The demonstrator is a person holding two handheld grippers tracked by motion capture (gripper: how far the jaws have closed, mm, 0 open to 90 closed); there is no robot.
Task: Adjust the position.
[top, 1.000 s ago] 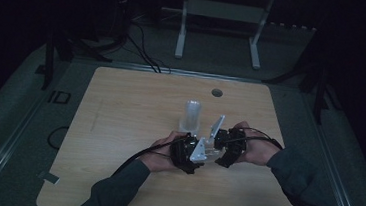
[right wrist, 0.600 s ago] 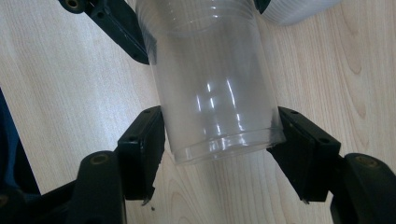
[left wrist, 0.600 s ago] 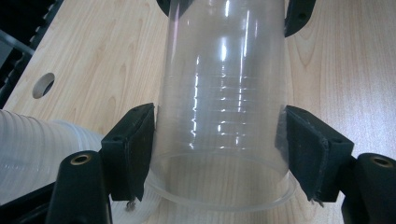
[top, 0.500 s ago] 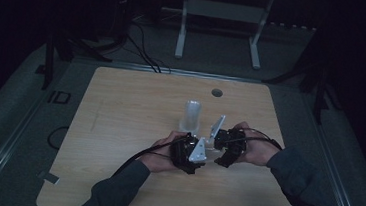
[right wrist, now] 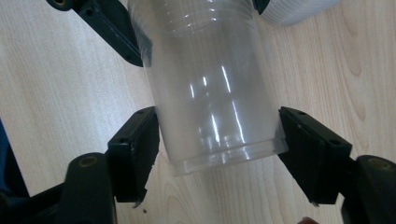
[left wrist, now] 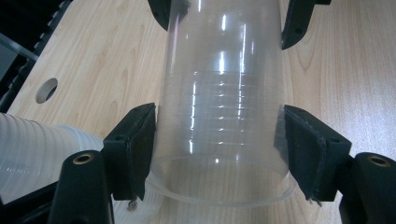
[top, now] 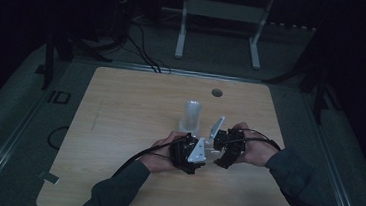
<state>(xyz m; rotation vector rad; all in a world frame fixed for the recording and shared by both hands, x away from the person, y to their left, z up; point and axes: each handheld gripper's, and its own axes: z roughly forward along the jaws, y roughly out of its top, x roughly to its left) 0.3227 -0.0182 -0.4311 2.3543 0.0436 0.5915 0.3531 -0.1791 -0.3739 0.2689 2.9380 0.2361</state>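
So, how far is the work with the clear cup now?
Done: one clear cup is off the stack, which stands upright on the table. In hand: the left tongs clamp its rim end; the right tongs, at its base, have just been opening; whether they press it I cannot tell. Left, probably: setting it down.

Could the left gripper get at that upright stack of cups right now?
Probably not yet: the left gripper is shut on a clear cup, also between the right gripper's jaws. The stack of cups stands just beyond, unobstructed.
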